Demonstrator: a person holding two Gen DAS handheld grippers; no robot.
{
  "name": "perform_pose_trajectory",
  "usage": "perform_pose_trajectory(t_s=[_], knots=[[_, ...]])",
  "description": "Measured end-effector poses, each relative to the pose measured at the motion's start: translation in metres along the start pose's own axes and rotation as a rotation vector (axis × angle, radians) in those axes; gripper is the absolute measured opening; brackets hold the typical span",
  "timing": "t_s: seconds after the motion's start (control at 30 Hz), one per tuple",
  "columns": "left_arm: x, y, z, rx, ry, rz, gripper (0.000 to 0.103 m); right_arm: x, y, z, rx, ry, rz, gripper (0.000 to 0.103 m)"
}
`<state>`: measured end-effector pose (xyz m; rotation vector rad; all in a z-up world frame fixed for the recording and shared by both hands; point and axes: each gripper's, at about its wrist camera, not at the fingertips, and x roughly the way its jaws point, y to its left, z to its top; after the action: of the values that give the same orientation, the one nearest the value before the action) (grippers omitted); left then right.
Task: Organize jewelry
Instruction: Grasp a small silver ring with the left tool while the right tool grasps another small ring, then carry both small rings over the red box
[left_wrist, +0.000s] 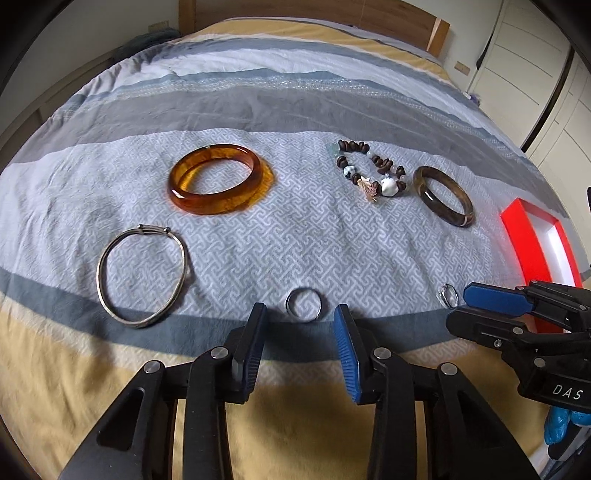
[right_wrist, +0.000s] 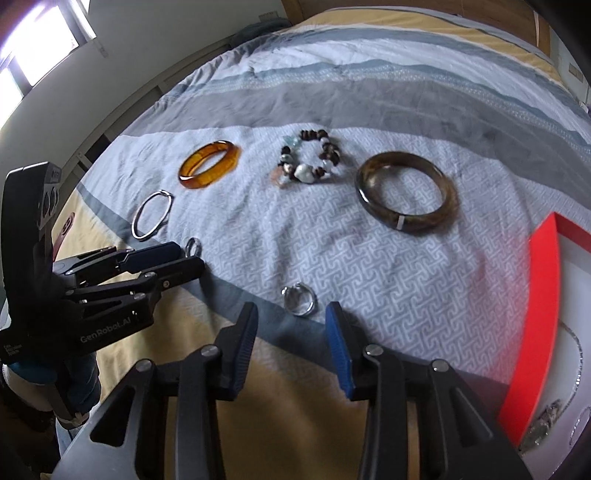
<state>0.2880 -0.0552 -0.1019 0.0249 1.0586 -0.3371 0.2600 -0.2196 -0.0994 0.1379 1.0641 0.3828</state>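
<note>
Both grippers hang low over the near edge of the bed (left_wrist: 295, 229), each aimed at a small ring. Left gripper (left_wrist: 301, 312) has its fingers narrow but apart, with nothing held; the plain ring (left_wrist: 303, 304) lies on the quilt just beyond the tips. Right gripper (right_wrist: 291, 310) stands the same, empty, before the ornate ring (right_wrist: 299, 299). Bangles and a bead bracelet (right_wrist: 308, 158) wait farther back. The red box (right_wrist: 532, 332) sits at the right edge, a chain already inside. I judge the step to be picking up both rings; next, each gripper must come down around its ring and close.
</note>
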Motion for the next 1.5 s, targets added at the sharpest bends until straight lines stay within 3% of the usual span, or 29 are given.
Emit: perform_pose_trajectory(t_s=[0.17,0.23,0.5,1.07,1.3,1.5], knots=[[0.006,-0.001,0.002,0.003,0.001,-0.021,0.020,0.010,0.002,0.005,-0.015,0.003,-0.006,0.026],[0.008,-0.003,0.001,0.004,0.001,-0.018,0.020,0.014,0.001,0.006,-0.014,0.013,-0.007,0.018],[-0.007,-0.009,-0.006,0.000,-0.004,-0.020,0.020,-0.004,0.005,-0.004,-0.007,-0.005,-0.001,0.018],[-0.107,-0.043,-0.046,-0.005,-0.090,0.000,0.020,-0.149,0.001,-0.056,0.043,-0.195,-0.053,0.018],[-0.132,-0.090,-0.050,0.049,-0.125,-0.025,0.020,-0.206,-0.030,-0.092,0.092,-0.258,-0.107,0.018],[-0.128,-0.145,-0.042,0.113,-0.131,-0.088,0.020,-0.237,-0.065,-0.119,0.145,-0.272,-0.163,0.018]])
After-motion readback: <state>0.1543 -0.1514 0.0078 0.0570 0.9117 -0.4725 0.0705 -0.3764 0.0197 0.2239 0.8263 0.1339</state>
